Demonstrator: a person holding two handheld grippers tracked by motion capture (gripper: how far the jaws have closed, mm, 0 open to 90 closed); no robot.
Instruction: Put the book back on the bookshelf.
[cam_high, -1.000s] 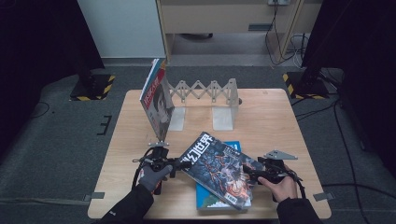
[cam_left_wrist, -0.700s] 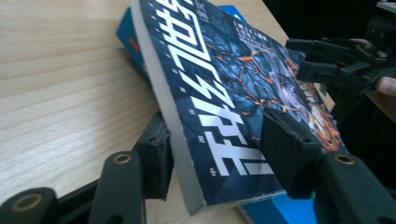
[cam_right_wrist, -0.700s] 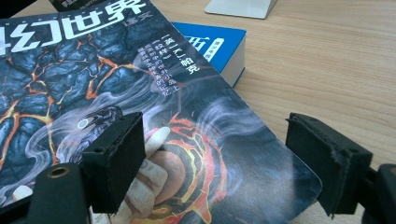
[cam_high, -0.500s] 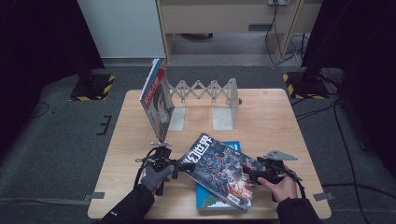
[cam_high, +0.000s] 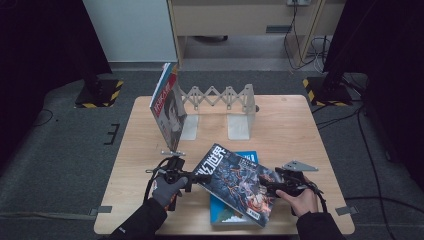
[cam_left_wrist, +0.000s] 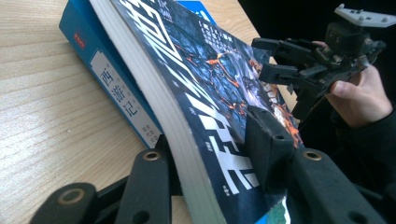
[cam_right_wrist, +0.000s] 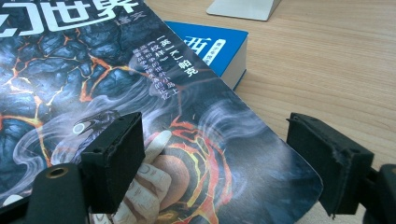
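Under the dark magazine (cam_high: 236, 182) a blue book (cam_high: 231, 216), left claw (cam_high: 192, 181) pinching its edge, just closing, right claw (cam_high: 267, 187) spread, bookend rack (cam_high: 220, 102) behind

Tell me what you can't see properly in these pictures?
- Blue book: high view, mostly hidden under the dark magazine.
- Left gripper: left gripper view, the lower jaw is tucked under the magazine's pages, its pad hidden.
- Right gripper: right gripper view, both jaws cut off by the bottom edge.
- Upright magazine: high view, cover print too small to read.
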